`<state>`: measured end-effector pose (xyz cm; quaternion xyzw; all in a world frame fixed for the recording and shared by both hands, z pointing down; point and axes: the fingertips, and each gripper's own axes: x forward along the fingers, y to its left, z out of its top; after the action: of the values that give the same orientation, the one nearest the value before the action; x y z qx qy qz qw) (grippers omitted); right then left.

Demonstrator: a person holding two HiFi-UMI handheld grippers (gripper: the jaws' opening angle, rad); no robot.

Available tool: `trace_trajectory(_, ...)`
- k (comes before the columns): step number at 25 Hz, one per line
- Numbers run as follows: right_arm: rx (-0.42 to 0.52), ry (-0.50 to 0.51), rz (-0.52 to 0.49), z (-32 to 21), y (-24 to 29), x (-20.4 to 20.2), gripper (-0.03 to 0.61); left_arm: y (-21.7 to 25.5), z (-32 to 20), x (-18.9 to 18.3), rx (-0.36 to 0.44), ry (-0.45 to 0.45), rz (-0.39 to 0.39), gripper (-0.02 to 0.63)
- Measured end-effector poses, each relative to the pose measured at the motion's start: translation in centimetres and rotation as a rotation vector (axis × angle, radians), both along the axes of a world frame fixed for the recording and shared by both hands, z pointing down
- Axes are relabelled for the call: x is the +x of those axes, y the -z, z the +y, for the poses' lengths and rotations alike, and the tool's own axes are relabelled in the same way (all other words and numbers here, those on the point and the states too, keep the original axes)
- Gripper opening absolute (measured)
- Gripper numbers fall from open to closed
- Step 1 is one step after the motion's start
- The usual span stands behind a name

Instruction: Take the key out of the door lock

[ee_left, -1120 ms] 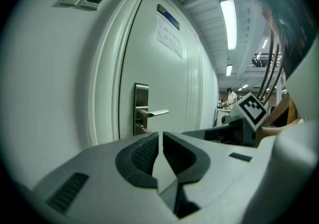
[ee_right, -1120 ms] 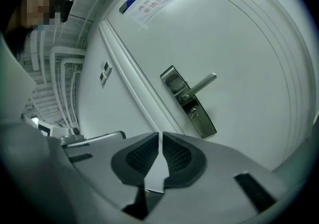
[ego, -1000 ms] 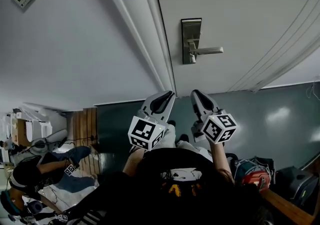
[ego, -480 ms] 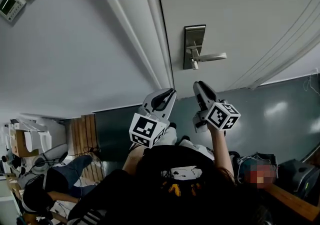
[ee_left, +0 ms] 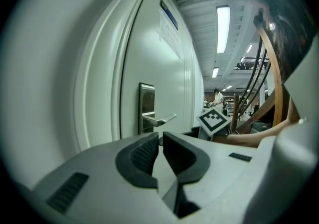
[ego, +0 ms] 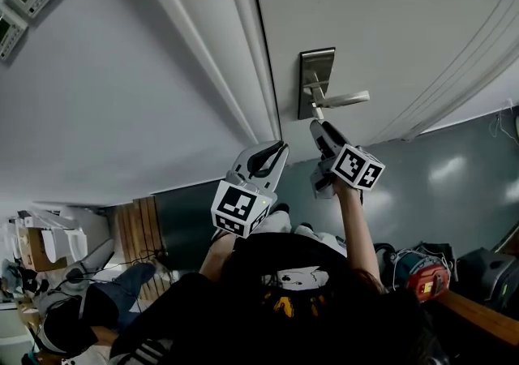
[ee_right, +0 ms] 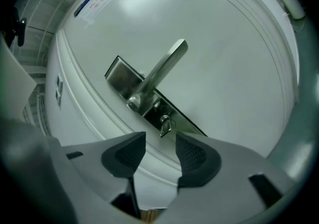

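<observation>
Right gripper [ee_right: 160,139] jaws opening, empty.

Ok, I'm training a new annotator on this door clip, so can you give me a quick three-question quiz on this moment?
1. True or false: the key is already out of the lock plate.
2. What sits between the left gripper's jaws?
3. Which gripper is closer to the lever handle? A) the left gripper B) the right gripper C) both equally

Key
1. False: it hangs in the lock, just under the handle.
2. Nothing; the jaws are shut.
3. B. Its jaws are opening with nothing between them, and the key is just ahead of the tips.
</observation>
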<state>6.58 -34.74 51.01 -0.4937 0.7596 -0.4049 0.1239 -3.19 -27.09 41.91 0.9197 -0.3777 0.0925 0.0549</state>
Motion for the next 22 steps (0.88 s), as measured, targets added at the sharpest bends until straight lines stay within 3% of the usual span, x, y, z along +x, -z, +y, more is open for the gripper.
trace_trajectory(7,-0.053,-0.068,-0.207,-2.7,-0.8,0.5,0.175,-0.1,-1.4,-0.5,0.001,-0.019,0.001,0.032)
trace_trajectory(15,-0.054,-0.082,-0.283,-4.3,-1.1,0.0,0.104,-0.4,-2.8,-1.3,-0.004,-0.018,0.002,0.032)
trace_trajectory(22,-0.041,-0.108,-0.485,-4.5,-1.0,-0.3,0.033,-0.4,-3.7,-1.9,-0.003,-0.009,0.004,0.032)
